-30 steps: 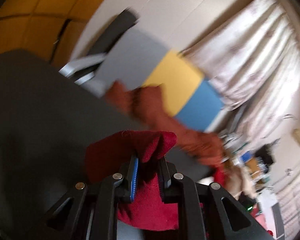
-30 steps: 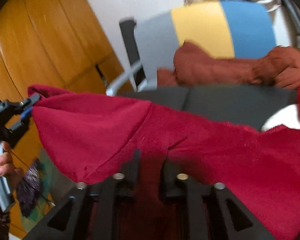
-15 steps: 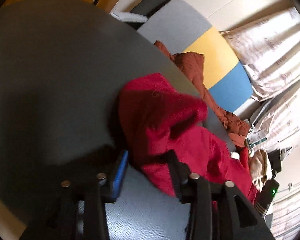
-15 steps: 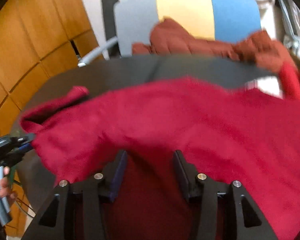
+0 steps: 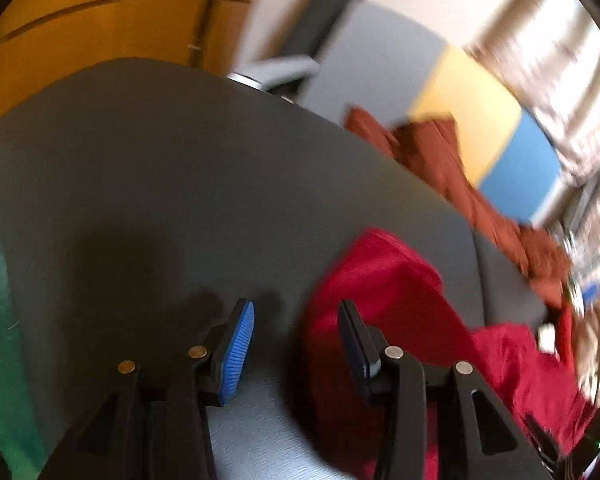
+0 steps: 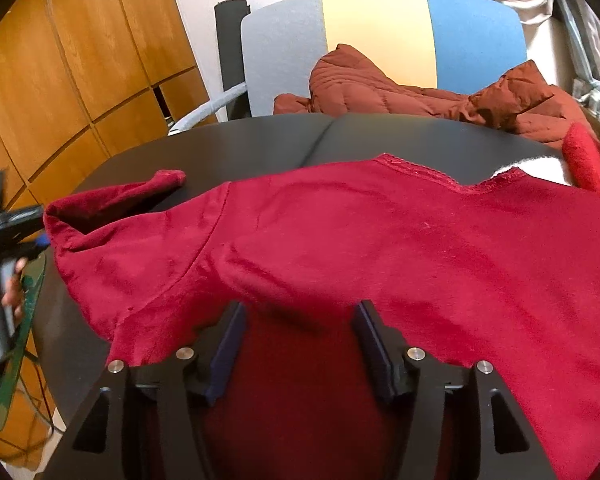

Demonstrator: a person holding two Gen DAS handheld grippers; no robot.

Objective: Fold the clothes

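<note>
Two grippers, both with fingers spread apart and clamped on nothing. The crimson soft-knit top (image 6: 380,248) lies spread on the dark round table (image 6: 260,132), long axis running left to right across the right wrist view, lace-trimmed neckline (image 6: 440,176) on the far edge. Right gripper (image 6: 296,344) hovers directly over the near hem, cloth between and below its fingers. Left gripper (image 5: 296,344) sits off the garment's left end; cloth lies just to its right, bare table ahead. A sleeve (image 6: 120,196) is doubled back at that left end, nearest the left gripper. Containers: none in view. Rust quilted jacket (image 6: 420,88) slumps on the grey-yellow-blue chair (image 6: 380,28) beyond the table.
</note>
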